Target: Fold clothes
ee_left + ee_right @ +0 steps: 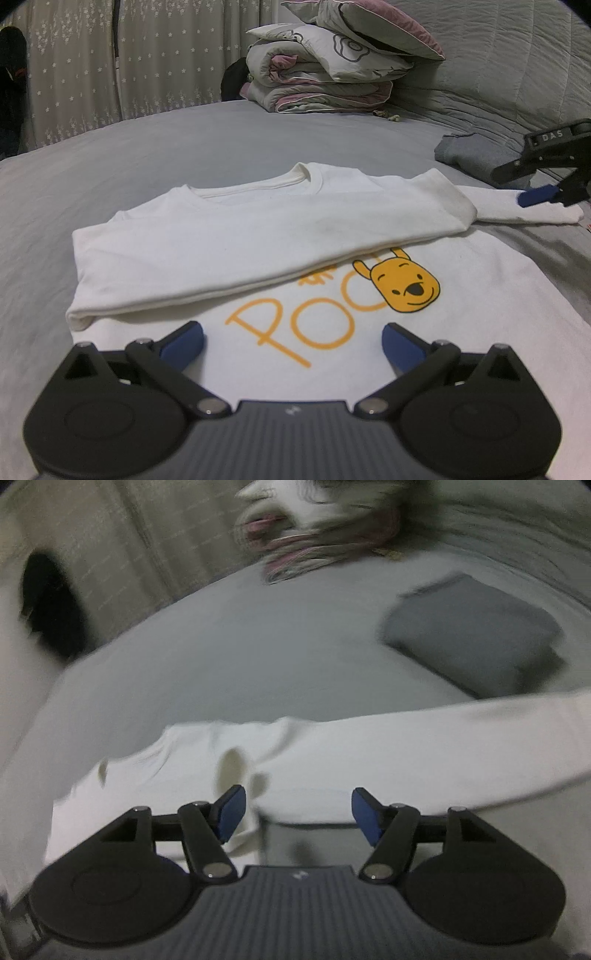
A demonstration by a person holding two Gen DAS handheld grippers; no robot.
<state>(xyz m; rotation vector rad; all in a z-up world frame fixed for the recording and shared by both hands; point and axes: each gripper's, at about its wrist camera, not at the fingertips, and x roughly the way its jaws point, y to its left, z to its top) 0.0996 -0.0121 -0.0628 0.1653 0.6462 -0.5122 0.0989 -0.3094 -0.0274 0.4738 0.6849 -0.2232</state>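
- Left wrist view: a white sweatshirt [258,236] lies flat on the grey bed [184,147], printed side up, with orange letters and a yellow bear face [406,286].
- One sleeve is folded across the chest; its cuff end sits at the left edge.
- The left gripper [291,343] hovers low over the hem part of the shirt, its blue fingers [184,341] spread wide with nothing between them; the print lies just ahead of them.
- At the right edge, the right gripper [539,195] reaches over the other sleeve, which stretches out to the side; a blue pad sits near its cuff.
- A folded grey garment [472,155] lies beyond, and a stack of bedding [332,66] sits at the far end, before a curtain [92,66].
- Right wrist view: blurred. The right gripper [297,816] has its fingers [231,812] parted and empty, above the white sleeve [406,753] running across below them.
- The grey garment [476,635] lies farther back on the bed [221,657].
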